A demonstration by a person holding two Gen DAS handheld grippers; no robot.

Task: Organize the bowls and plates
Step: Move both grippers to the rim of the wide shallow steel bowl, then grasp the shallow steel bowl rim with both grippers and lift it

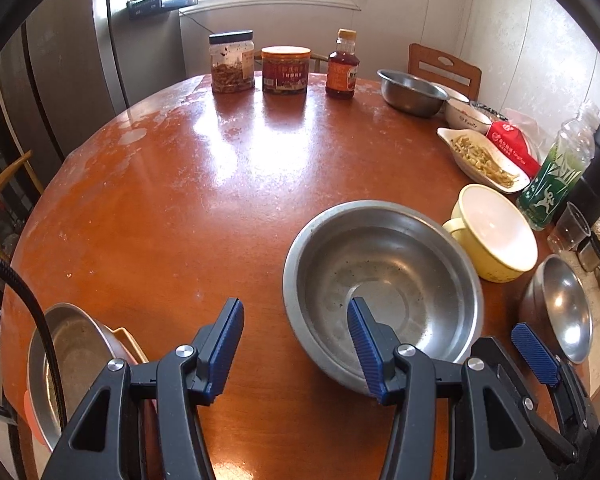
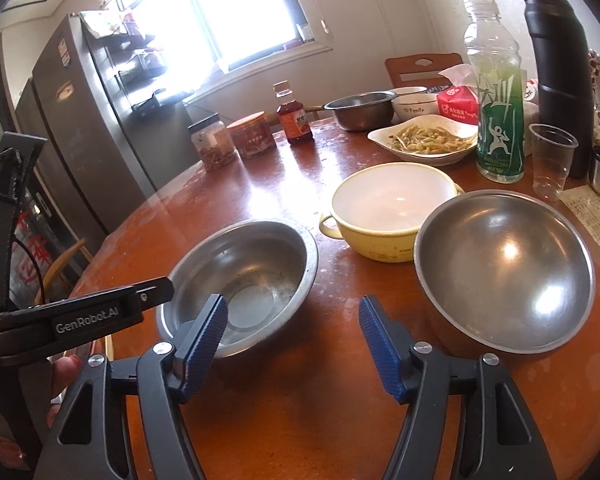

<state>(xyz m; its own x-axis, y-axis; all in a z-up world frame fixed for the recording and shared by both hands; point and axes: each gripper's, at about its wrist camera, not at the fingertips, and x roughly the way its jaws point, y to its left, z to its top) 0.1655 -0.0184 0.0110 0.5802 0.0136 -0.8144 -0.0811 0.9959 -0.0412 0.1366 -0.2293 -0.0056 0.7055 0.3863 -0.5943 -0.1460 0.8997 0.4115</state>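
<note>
A round wooden table (image 1: 188,208) holds several bowls. The left tongs (image 1: 296,350) hang about half open and hold nothing; their right pad sits over the near rim of a wide steel bowl (image 1: 380,280), their left pad over bare wood, so the rim runs between the jaws but no pad presses it. That bowl lies at 1 o'clock from the left tongs, closest of all the dishes. The right tongs (image 2: 292,344) are also part open and empty, over bare table between 2 bowls: the wide steel bowl (image 2: 240,280) at 11 o'clock and a round steel bowl (image 2: 504,272) at 2 o'clock, tilted toward the camera. A yellow bowl (image 2: 388,216) with handles sits beyond, at 12 o'clock. The bowls are round, so no long axis matters; the rim is the likely grip. The left hand seems nearer the wide bowl, the right nearer the round one. Only the left view shows a steel pan (image 1: 72,364) at 9 o'clock near the table edge. Only the right view shows the left tongs' body from the side, with fingers (image 2: 62,372) beneath.
</note>
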